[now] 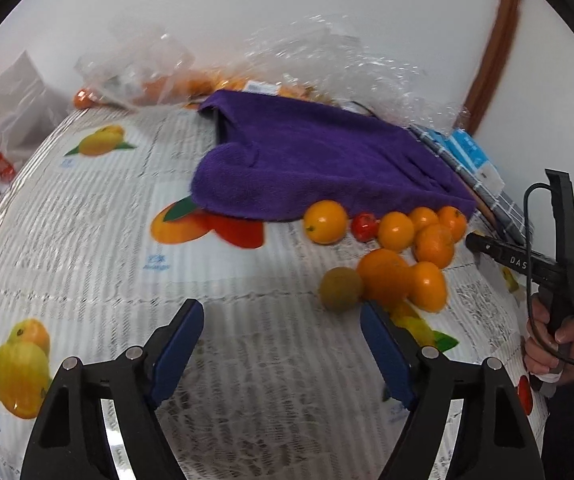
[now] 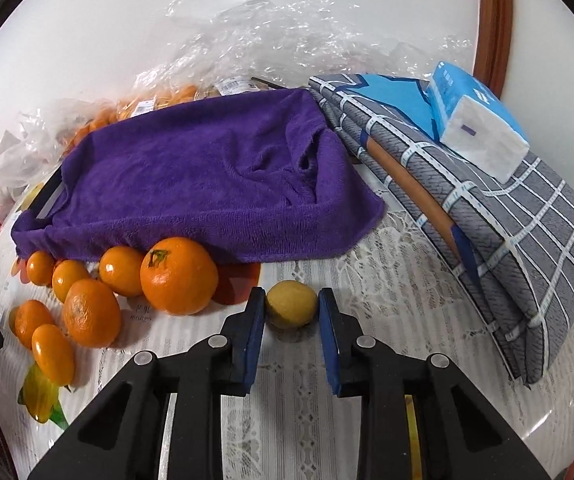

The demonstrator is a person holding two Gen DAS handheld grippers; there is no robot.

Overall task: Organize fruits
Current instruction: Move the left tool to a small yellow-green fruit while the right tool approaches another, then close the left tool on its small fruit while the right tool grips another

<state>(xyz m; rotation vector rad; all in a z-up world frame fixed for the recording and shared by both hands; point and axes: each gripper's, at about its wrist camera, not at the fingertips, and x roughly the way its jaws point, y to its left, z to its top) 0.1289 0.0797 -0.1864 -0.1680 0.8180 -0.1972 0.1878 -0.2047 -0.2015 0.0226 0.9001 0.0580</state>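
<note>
Several oranges and tangerines (image 1: 403, 256) lie in a cluster on the table beside a purple towel (image 1: 319, 164), with a small red fruit (image 1: 365, 226) among them. A greenish-yellow round fruit (image 1: 341, 289) lies at the cluster's near edge. My left gripper (image 1: 281, 320) is open and empty, hovering just left of that fruit. In the right wrist view, my right gripper (image 2: 291, 312) is open with its tips on either side of a small yellow fruit (image 2: 292, 305), which rests on the table. A big orange (image 2: 179, 276) and smaller ones (image 2: 91, 312) lie to its left.
The purple towel (image 2: 207, 184) drapes over a tray. Clear plastic bags with more oranges (image 1: 175, 80) sit at the back wall. A folded grey checked cloth (image 2: 487, 216) with a tissue pack (image 2: 475, 120) lies right. The tablecloth (image 1: 87, 240) has printed fruit pictures.
</note>
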